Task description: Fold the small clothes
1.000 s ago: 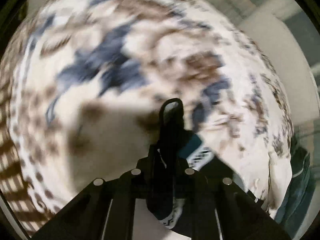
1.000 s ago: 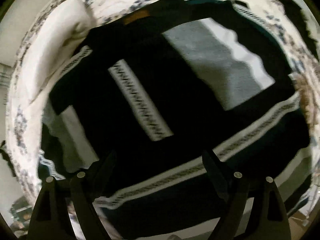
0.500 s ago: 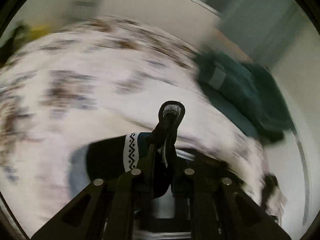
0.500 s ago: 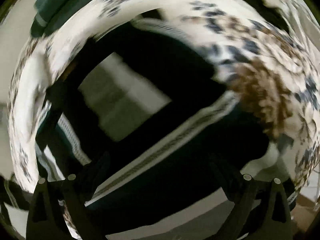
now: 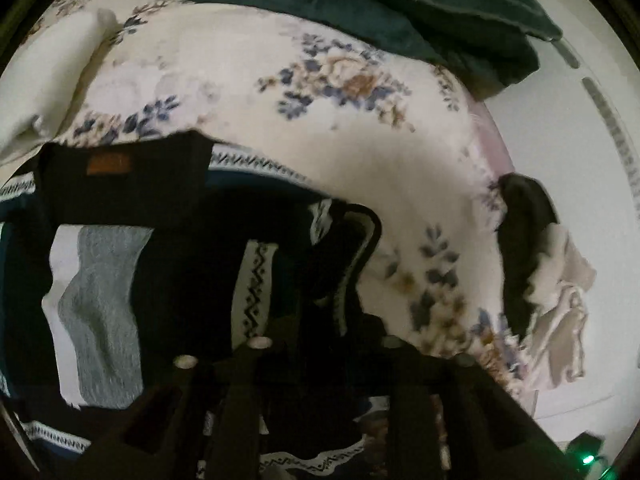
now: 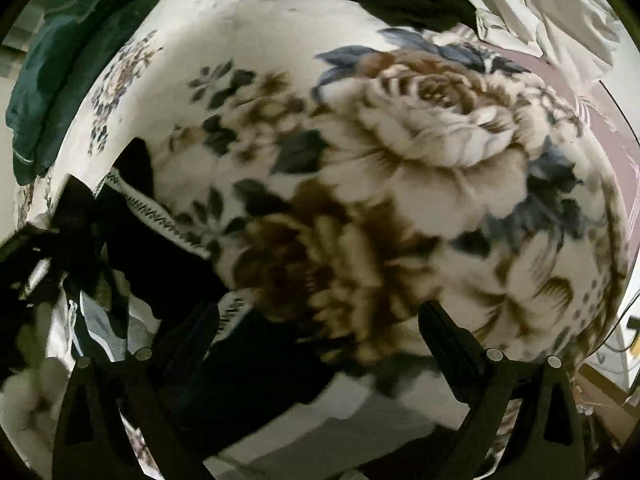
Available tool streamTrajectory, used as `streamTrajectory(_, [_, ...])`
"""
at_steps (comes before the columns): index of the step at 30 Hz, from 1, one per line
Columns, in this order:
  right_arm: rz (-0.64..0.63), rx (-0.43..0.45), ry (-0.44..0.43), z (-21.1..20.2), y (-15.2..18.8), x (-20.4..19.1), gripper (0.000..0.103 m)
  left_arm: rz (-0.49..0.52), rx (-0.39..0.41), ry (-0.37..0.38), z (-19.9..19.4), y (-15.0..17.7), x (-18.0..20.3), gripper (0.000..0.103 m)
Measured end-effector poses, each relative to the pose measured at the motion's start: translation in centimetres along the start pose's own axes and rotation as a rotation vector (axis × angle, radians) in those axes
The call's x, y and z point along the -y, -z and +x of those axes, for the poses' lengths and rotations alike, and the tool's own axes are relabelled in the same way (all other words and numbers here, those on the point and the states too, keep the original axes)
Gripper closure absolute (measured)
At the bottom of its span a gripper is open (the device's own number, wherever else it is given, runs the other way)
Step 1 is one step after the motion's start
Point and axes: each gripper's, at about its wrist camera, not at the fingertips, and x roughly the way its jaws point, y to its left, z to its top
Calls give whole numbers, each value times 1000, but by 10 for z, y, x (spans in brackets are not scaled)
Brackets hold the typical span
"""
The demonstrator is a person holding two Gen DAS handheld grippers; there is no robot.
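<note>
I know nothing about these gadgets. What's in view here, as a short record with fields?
surface: floral blanket
garment: dark sweater with grey panel and white zigzag bands, lying on the blanket
left gripper: fingers shut on a fold of the sweater
right gripper: fingers wide apart, holding nothing, above the blanket at the sweater's edge
nearby: green cloth pile; crumpled pale cloth

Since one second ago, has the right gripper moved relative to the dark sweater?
Yes. The right gripper has swung right, off the dark sweater, which now lies at the left edge; the floral blanket fills its view.
</note>
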Motion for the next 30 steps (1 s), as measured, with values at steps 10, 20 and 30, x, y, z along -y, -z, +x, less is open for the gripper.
streamTrajectory(10, [-244,-85,-240,-14,-42,-84,51,13,119,-309,-83,72,-110,4])
streamTrajectory(20, [-437,-184,-206,89,-70,-208,74,-344,137,-561,-132,106,-301,4])
streamTrajectory(30, [-444,-210,-78,83,-84,-199,80,-390,217,-462,-132,24,-353,4])
